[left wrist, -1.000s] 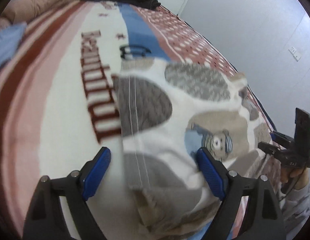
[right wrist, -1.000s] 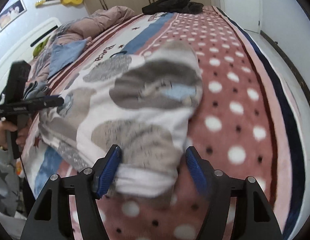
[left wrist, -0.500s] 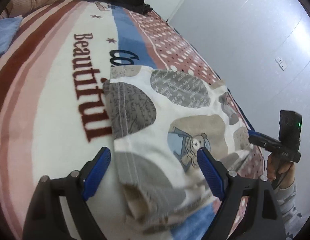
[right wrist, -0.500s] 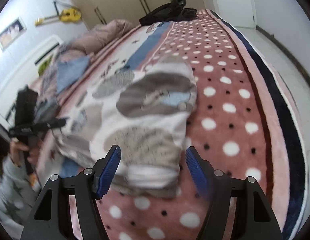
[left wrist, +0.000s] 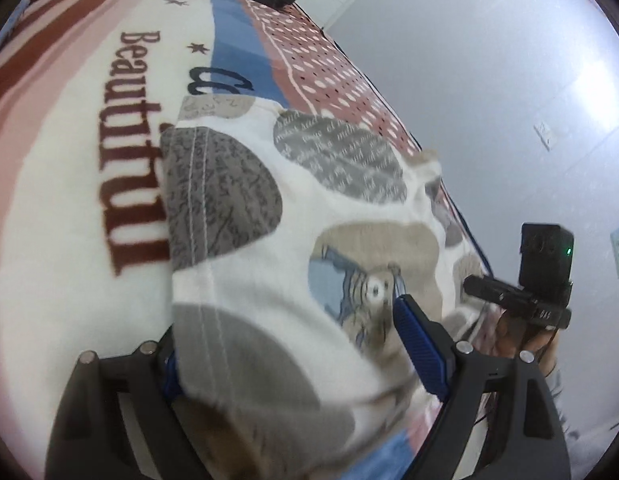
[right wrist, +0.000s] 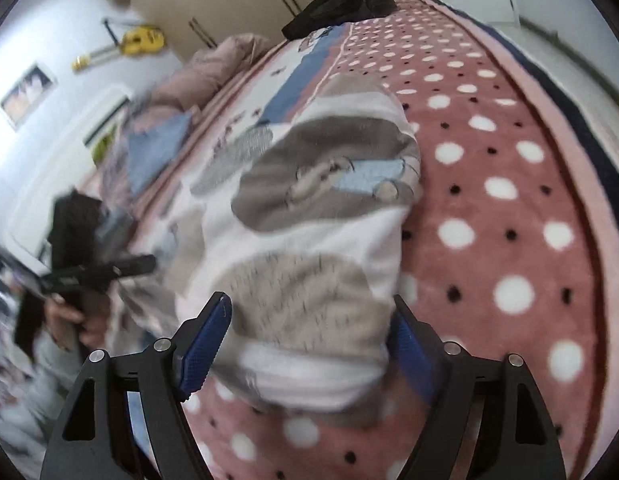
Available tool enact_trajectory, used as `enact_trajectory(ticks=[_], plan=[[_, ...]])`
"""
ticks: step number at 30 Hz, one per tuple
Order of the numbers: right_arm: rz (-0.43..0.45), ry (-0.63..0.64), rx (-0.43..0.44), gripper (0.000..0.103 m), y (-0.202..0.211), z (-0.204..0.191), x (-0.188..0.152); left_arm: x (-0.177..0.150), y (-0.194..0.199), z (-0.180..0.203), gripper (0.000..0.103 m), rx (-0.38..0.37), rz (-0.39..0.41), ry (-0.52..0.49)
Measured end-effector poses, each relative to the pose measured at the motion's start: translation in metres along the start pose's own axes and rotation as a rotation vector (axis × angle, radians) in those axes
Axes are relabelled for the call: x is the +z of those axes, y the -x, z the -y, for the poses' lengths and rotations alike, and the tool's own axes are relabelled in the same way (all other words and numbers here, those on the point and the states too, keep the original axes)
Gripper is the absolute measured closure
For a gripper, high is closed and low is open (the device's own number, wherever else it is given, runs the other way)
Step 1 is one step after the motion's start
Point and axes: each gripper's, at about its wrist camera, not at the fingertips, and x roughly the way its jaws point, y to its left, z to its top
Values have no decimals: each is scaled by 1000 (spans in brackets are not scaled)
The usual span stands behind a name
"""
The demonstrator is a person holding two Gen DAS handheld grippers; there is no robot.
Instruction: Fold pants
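The pants, white with grey ovals and a bear print, lie folded on the bed blanket. My left gripper stands wide open around their near end. The cloth drapes over its left finger, and the right pad sits beside the fabric. In the right wrist view the pants end in a white waistband between the jaws of my right gripper. Those jaws are opening and the pads flank the cloth without pressing it. Each view shows the other gripper, held in a hand, at the pants' far side.
The spotted pink part of the blanket runs to the bed's right edge, with floor beyond. Dark clothes lie at the far end. A pink duvet and blue cloth lie left. A white wall is close by.
Both grippers have pushed in closer over the pants' near ends and rolled a little. The cloth now covers the left gripper's left finger. The right jaws have spread wider.
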Motion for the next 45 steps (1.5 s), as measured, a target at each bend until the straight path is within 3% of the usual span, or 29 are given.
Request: enact_trajectory(ticks=[2, 4, 6, 9, 12, 18, 24, 28, 38, 45], plan=[[7, -23, 13, 38, -9, 4, 6, 4, -5, -2, 18, -14, 20, 43], [25, -70, 39, 44, -14, 8, 11, 6, -5, -6, 29, -30, 41, 90], [38, -97, 41, 58, -14, 12, 14, 5, -4, -8, 62, -42, 41, 123], [56, -97, 56, 76, -10, 8, 12, 4, -4, -6, 82, -52, 29, 120], [83, -63, 44, 84, 5, -2, 12, 5, 7, 4, 92, -45, 56, 79], [137, 44, 2, 86, 35, -52, 25, 17, 57, 29, 93, -38, 151, -3], [183, 146, 20, 86, 47, -131, 43, 16, 147, 21, 93, -22, 273, -36], [203, 211, 67, 86, 36, -197, 53, 10, 223, 0, 93, 42, 361, -54], [197, 320, 241, 86, -46, -368, 66, -7, 380, -88, 93, 245, 503, -18], [120, 370, 297, 86, -129, -453, 52, -30, 420, -177, 93, 348, 526, 47]])
